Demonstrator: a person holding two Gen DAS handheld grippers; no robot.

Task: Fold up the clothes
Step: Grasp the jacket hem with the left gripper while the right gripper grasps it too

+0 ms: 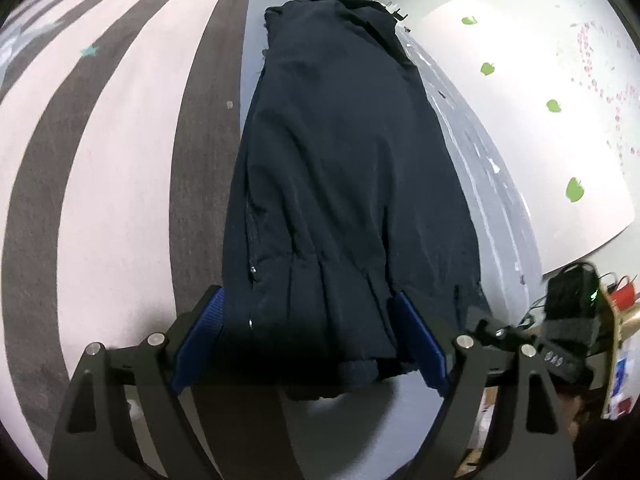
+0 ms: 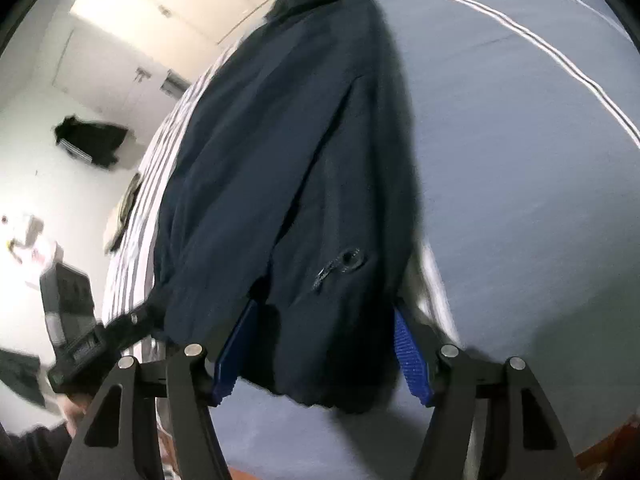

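Observation:
A dark navy garment [image 1: 340,168] lies lengthwise on a grey bed sheet [image 1: 480,184], folded into a long narrow shape. Its near end, with a gathered hem and a side zip, sits between the blue pads [image 1: 208,320] of my left gripper [image 1: 308,296], whose jaws stand wide apart. In the right wrist view the same garment [image 2: 280,152] shows an eyelet and cord near its hem. That hem lies between the wide-set pads [image 2: 406,352] of my right gripper [image 2: 326,308]. Neither gripper's pads visibly squeeze the cloth.
A pink and dark grey striped blanket [image 1: 100,160] covers the bed to the left. A white board with green apple shapes [image 1: 520,120] lies to the right, and a black device with cables [image 1: 576,300] sits near it. On the white floor lies another black garment [image 2: 88,140].

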